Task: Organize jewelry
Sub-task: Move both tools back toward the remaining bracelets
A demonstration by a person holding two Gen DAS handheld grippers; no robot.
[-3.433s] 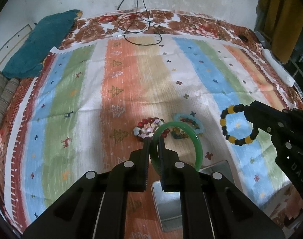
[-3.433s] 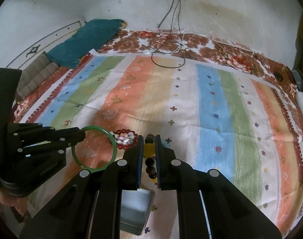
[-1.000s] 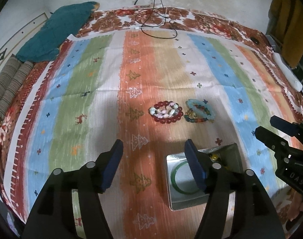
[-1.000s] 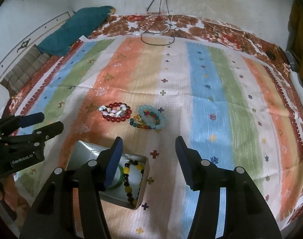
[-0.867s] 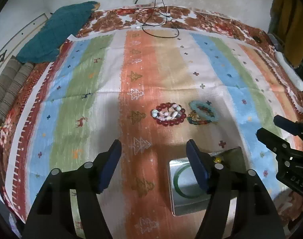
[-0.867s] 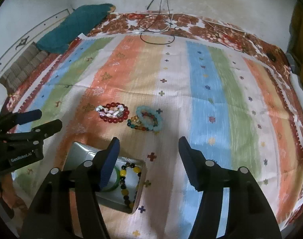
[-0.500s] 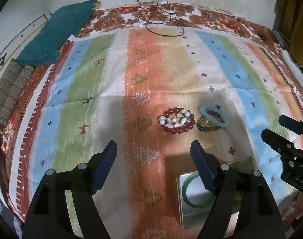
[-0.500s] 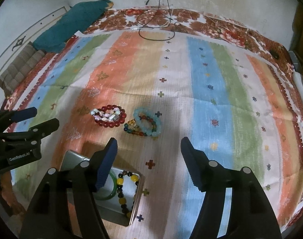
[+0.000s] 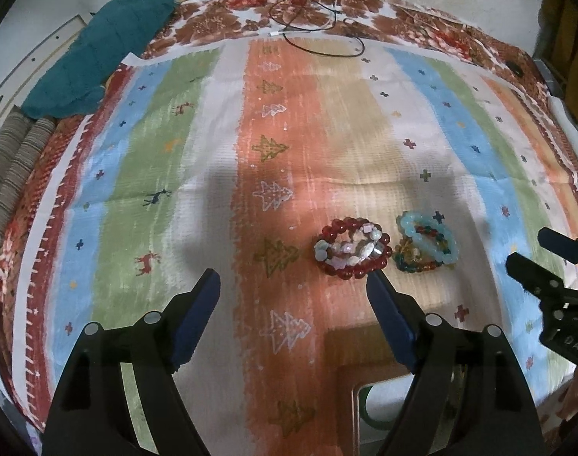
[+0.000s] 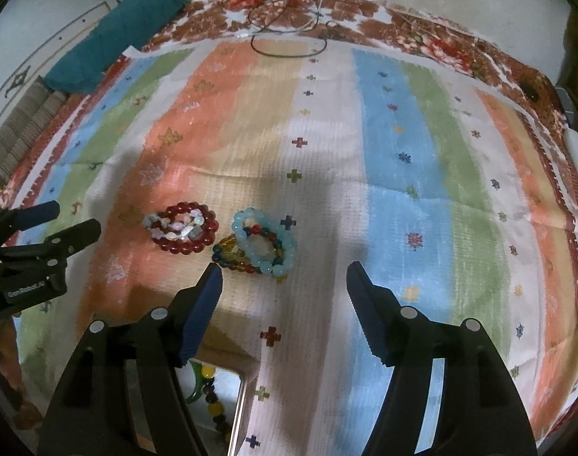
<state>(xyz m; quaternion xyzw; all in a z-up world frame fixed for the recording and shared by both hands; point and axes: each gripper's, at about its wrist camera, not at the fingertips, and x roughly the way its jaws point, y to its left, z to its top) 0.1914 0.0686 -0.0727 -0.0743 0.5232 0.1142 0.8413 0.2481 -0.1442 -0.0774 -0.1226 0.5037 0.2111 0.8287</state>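
A red bead bracelet with pale stones inside it (image 9: 351, 252) (image 10: 182, 228) lies on the striped cloth. Beside it lie a light blue bead bracelet (image 9: 429, 239) (image 10: 264, 245) and a multicoloured one (image 10: 228, 256). A metal tin (image 9: 355, 391) (image 10: 239, 399) near the front holds a green bangle (image 10: 195, 389) and a black and yellow bead bracelet (image 10: 212, 399). My left gripper (image 9: 294, 292) is open and empty, just short of the red bracelet. My right gripper (image 10: 283, 279) is open and empty, just short of the blue bracelet.
The striped cloth (image 9: 174, 144) covers a bed. A teal pillow (image 9: 98, 53) lies at the far left corner. A black cable (image 9: 319, 38) loops at the far edge. A striped cushion (image 9: 7, 174) sits off the left side.
Both grippers held a bracelet 3.4 s ago; the green bangle and black-yellow beads now lie in the tin. Both grippers, open, have moved forward towards the bracelets on the cloth.
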